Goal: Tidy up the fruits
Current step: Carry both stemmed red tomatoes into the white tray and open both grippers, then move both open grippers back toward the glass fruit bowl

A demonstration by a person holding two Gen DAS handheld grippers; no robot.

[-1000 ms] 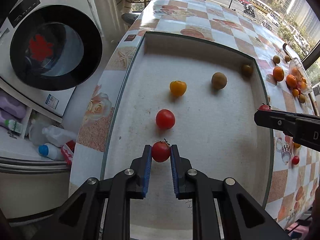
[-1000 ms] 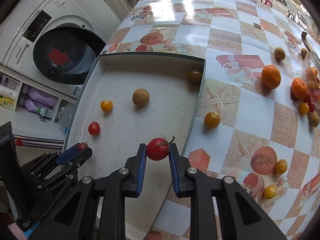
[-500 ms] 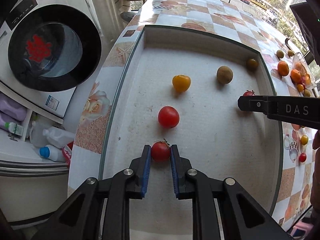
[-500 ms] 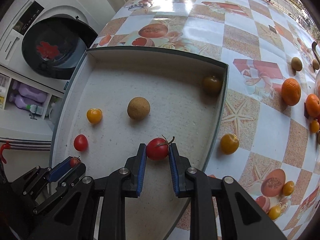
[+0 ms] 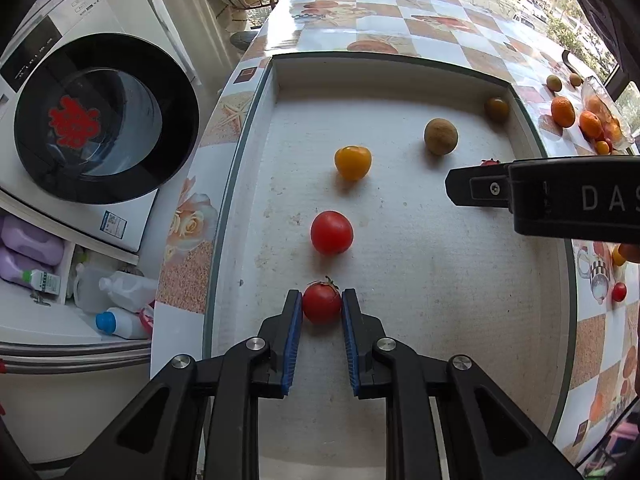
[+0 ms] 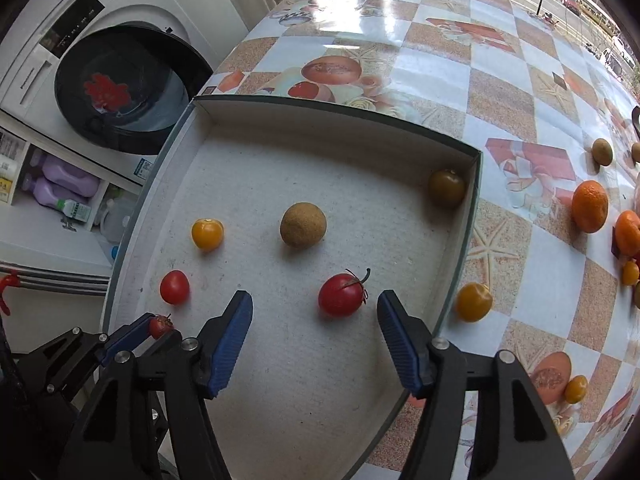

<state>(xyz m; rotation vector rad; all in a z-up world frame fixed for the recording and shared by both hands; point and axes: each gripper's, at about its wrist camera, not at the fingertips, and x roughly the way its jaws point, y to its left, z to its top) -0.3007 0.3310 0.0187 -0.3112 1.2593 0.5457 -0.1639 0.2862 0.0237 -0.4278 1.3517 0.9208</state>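
1. Lying on the tray point(image 6: 460, 236) floor, a stemmed red tomato point(image 6: 342, 294) sits between the opening fingers of the right gripper point(image 6: 314, 320), touching neither pad.
2. The left gripper point(image 5: 321, 312) clamps a small red tomato point(image 5: 321, 303) at the tray's near side.
3. A yellow tomato point(image 6: 207, 233) and a brown round fruit point(image 6: 303, 224) lie beyond.

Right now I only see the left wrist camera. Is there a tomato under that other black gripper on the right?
Observer: Yes. A red tomato with a green stem lies on the tray floor, between the right gripper's opening jaws.
Operator: Is it squeezing it?
Observer: No. Neither blue pad touches it; there is a gap on both sides.
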